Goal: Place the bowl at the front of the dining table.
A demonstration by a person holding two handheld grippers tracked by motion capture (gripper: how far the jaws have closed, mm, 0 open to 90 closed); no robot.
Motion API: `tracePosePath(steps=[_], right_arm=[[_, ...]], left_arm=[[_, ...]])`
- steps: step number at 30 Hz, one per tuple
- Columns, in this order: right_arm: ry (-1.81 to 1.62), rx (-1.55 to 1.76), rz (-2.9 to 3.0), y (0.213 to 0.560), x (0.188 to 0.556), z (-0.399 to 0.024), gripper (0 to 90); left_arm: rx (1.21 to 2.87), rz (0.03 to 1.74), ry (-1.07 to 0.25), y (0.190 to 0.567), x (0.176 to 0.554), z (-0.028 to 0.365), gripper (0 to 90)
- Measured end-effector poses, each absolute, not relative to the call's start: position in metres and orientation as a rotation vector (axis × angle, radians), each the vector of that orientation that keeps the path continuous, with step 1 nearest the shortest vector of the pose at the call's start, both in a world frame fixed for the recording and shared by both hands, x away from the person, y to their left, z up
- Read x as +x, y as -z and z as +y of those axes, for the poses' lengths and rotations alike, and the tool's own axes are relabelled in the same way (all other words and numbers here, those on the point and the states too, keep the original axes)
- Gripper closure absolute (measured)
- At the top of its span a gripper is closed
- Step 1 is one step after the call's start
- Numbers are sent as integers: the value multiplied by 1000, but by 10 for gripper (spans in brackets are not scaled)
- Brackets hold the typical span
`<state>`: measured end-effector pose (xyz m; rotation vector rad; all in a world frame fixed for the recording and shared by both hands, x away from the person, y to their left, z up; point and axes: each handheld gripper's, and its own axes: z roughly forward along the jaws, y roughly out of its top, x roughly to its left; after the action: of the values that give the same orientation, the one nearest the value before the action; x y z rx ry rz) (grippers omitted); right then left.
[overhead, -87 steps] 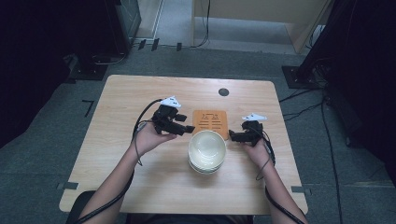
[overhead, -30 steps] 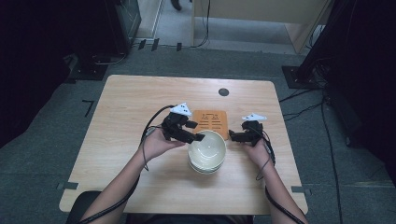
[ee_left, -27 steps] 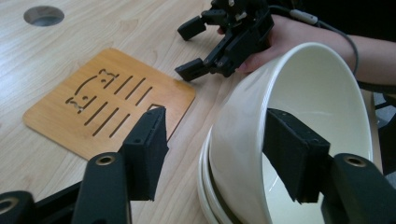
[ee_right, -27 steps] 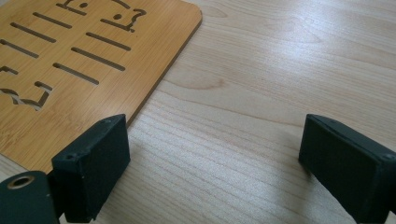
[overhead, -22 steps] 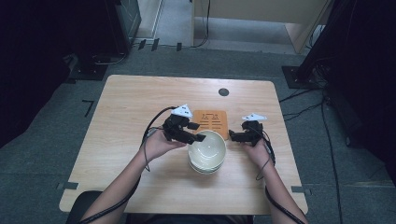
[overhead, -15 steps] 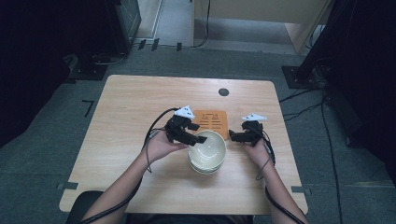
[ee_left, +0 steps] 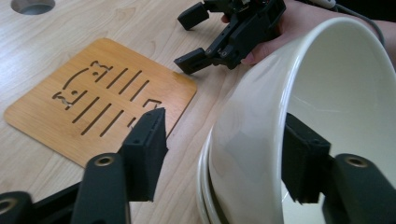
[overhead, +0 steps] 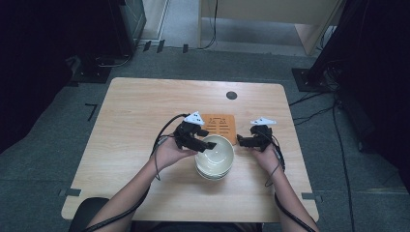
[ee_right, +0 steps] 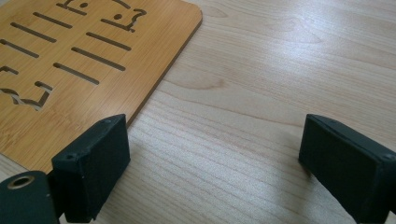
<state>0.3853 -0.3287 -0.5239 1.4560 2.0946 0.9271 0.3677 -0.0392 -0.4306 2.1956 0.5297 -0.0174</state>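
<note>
I have my left gripper [ee_left: 224, 154] set across the rim of the top bowl [ee_left: 327, 107]: one jaw sits outside the wall on the left side, the other inside the hollow, and there is a clear gap at the outer jaw, so the jaws stand wide and are not yet pinching anything. The rim wall runs straight up between them in the left gripper view, so what I judge the coming move turns on is closing squarely across that thin wall.

From the high view, the bowl stack [overhead: 214, 157] sits on the wooden table [overhead: 130, 121] near its middle, toward my near edge, with the left gripper [overhead: 196, 140] reaching in from the left onto the rim and the right gripper [overhead: 244, 141] just beside the stack on its right, apart from it. The left hand is clearly the one engaged.

My right gripper [ee_right: 210, 163] has its jaws spread wide over bare table, holding nothing, with the bamboo trivet [ee_right: 70, 60] at its left.

The trivet [overhead: 218, 126] lies flat just beyond the bowls on the far side, orange-brown, with slots and a small cut-out figure. The bowls are glossy cream-white, nested, at least two by the doubled rims. The glazed wall looks slick, so I expect it to need a firm, centred pinch.
</note>
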Motion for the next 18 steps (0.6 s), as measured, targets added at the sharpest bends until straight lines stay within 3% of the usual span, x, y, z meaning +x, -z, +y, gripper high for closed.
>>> tracePosePath(steps=[8, 18], right_arm=[[-927, 1455, 2095, 524, 385, -329, 81], [-927, 1455, 2095, 524, 385, -329, 81]], left_arm=[[2192, 518, 25, 431, 366, -43, 542], [2215, 509, -14, 431, 365, -44, 795]])
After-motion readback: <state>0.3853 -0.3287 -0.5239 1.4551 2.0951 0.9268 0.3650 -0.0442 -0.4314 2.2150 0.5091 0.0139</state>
